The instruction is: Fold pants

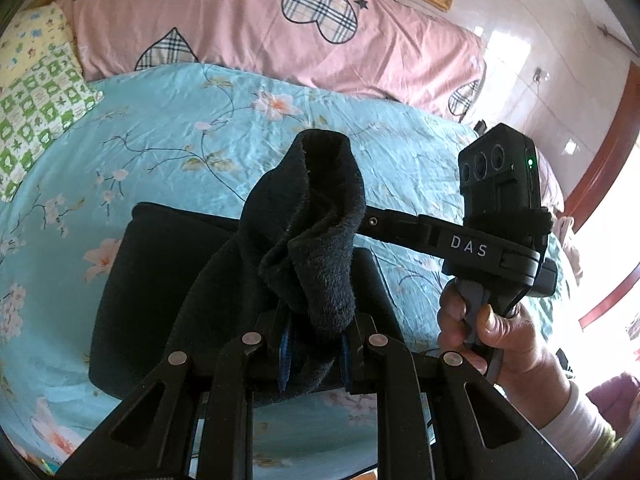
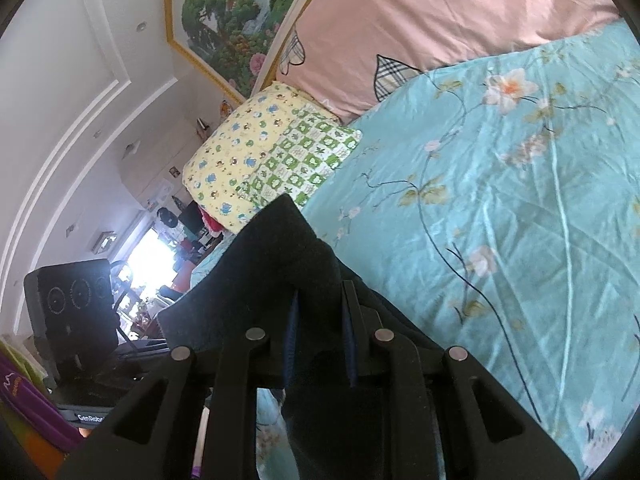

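Both grippers clamped the black pants (image 1: 304, 216). The left gripper (image 1: 314, 344) and right gripper (image 2: 320, 344) each had jaws closed on bunched fabric above the blue floral bed (image 1: 168, 128).

The pants (image 1: 168, 280) lie on the bed (image 1: 200, 140), one end lifted between both grippers; a quilt (image 1: 240, 20) lies behind, a pillow (image 1: 36, 100) at its left.

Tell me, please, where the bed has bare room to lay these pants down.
Bare blue sheet lies between the pants and the pink quilt, bordered left by the green-checked pillow. It is crowded on the right, around the right hand-held gripper.
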### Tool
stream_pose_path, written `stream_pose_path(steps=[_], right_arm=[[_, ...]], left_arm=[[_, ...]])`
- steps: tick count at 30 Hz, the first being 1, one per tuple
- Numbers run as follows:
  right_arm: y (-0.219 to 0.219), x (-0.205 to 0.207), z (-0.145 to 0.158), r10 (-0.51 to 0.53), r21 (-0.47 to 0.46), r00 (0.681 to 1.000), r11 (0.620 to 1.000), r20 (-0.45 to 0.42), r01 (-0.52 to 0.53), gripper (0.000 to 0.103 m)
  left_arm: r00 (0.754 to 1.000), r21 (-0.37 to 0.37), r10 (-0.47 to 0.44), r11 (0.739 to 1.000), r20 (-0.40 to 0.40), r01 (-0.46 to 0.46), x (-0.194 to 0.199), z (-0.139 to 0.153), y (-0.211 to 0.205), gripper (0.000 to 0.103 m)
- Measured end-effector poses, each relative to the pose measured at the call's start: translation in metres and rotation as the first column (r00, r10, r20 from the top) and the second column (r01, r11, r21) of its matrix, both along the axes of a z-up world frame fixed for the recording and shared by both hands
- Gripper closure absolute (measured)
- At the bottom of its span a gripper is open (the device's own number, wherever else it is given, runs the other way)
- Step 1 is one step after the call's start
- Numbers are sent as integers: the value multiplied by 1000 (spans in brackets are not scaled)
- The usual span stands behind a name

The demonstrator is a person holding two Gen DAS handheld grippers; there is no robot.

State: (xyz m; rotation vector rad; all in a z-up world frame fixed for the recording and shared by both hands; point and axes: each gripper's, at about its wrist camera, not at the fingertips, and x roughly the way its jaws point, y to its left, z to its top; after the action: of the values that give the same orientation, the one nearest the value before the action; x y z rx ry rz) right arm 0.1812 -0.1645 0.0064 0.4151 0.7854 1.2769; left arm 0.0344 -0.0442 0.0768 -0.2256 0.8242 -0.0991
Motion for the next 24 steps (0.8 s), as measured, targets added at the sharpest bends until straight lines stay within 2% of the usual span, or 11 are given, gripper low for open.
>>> stream_pose_path(steps=[10, 15, 17, 19, 20, 21, 23, 24], right_arm=[[-19, -5, -10, -48, -51, 999, 998, -2, 48, 82], [-27, -4, -13, -92, -92, 996, 992, -16, 90, 82], [-34, -3, -13, -129, -114, 992, 985, -16, 126, 82], [-43, -4, -13, -161, -124, 987, 980, -21, 157, 82], [-46, -5, -13, -175, -127, 984, 977, -19, 171, 82], [-50, -7, -12, -194, -135, 981, 972, -15, 190, 81], [-57, -12, -9, -249, -171, 969, 954, -1, 245, 73], [-61, -15, -9, -273, -181, 962, 946, 5, 269, 63]], left_arm=[[999, 54, -44, 998, -19, 45, 5, -16, -23, 84], [998, 56, -57, 997, -41, 59, 8, -26, -26, 79], [997, 49, -69, 996, -42, 71, 8, -28, -26, 73], [995, 33, -93, 995, -39, 94, 6, -28, -28, 60], [994, 14, -108, 994, -34, 109, 4, -27, -28, 45], [992, -4, -121, 993, -29, 121, 3, -27, -28, 39], [990, -17, -141, 990, -12, 141, -1, -24, -31, 38], [989, -9, -150, 989, -6, 150, -3, -23, -32, 36]])
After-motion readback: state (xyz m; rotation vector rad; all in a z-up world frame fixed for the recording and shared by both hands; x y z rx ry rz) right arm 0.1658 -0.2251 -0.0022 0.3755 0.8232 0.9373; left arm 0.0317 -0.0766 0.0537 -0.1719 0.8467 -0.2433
